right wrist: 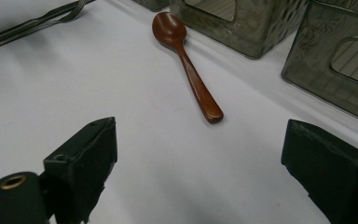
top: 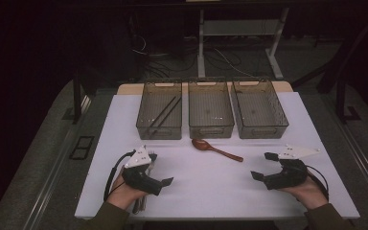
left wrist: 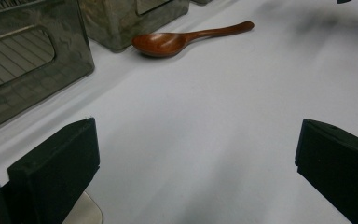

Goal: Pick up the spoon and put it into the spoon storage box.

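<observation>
Nearest the lens in the right gripper view, two black jaws set wide apart with bare white table (right wrist: 121,154) between them — nothing held. Just beyond, a brown wooden spoon (right wrist: 186,65), handle end pointing back toward those jaws, bowl away near the bins. Seen from above, spoon (top: 216,149) lying flat in front of the middle bin (top: 211,111), bowl to the left, handle running right and slightly toward the person. Right gripper (top: 263,166) to the right of the handle tip and a little nearer the person; left gripper (top: 159,168) to the left of the bowl, jaws likewise spread wide and empty, spoon (left wrist: 186,39) well ahead in its own view. About equally far from either hand, though the handle end faces the right one — likely the easier side for a pinch across the shaft. Left bin (top: 159,110) already holding dark chopsticks (top: 165,114); right bin (top: 259,109) empty.
</observation>
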`<state>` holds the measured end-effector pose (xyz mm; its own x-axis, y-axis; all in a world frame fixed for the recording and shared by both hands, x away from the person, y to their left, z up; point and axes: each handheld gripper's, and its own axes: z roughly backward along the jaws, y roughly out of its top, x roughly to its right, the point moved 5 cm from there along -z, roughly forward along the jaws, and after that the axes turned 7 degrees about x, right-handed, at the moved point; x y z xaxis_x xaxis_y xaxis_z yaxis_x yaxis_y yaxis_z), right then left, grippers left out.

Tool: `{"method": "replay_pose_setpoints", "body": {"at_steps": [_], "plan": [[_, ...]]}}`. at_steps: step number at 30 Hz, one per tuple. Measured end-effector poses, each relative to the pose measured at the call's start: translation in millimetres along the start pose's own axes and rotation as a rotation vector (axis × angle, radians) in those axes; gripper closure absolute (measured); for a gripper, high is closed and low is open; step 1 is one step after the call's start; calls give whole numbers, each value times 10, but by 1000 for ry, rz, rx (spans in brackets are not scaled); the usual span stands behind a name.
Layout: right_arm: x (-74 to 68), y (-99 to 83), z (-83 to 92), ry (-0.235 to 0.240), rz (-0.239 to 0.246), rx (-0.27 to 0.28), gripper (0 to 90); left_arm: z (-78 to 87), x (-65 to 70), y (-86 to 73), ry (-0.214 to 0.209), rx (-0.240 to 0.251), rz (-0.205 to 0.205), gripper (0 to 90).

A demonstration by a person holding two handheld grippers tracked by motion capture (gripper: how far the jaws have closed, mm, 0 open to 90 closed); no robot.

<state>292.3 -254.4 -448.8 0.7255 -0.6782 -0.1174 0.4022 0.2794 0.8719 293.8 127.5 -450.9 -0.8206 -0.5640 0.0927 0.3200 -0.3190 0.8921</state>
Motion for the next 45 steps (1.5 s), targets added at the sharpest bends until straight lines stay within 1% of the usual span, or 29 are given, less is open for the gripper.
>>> {"method": "replay_pose_setpoints", "body": {"at_steps": [3,5,8,11,12,13,14,15,18,22,24,25,26,33,39,45], "plan": [[-5,44,-45,6,8,-15,108,3,-2,2,3,-6,7,0],[-8,69,-79,12,4,-30,108,1,-3,3,7,-10,5,0],[-5,115,-137,24,-5,-35,112,-3,1,1,8,-18,8,0],[-1,173,-181,34,-1,-43,113,-7,6,1,4,-22,7,0],[1,193,-193,38,3,-45,129,-5,7,1,3,-21,6,0],[7,215,-202,44,4,-45,169,-3,8,1,2,-21,6,0],[13,238,-213,50,5,-44,169,-4,9,3,4,-16,8,0],[22,260,-227,47,5,-46,169,-1,9,3,3,-17,7,0],[40,319,-269,48,12,-54,214,-1,11,7,4,-15,9,0],[50,373,-344,42,24,-77,271,-14,19,8,-1,-15,3,0],[56,398,-387,42,24,-92,293,-15,15,1,1,-23,-10,0],[59,413,-412,44,28,-96,316,-19,21,-2,1,-21,0,0],[58,430,-437,50,25,-101,332,-20,20,-5,2,-22,0,0],[55,529,-601,71,38,-122,400,-22,22,1,-1,-22,-10,0],[59,577,-715,86,31,-141,432,-22,26,-5,-5,-18,-9,0],[43,632,-833,101,35,-155,480,-25,31,3,-6,-16,-12,0]]}}
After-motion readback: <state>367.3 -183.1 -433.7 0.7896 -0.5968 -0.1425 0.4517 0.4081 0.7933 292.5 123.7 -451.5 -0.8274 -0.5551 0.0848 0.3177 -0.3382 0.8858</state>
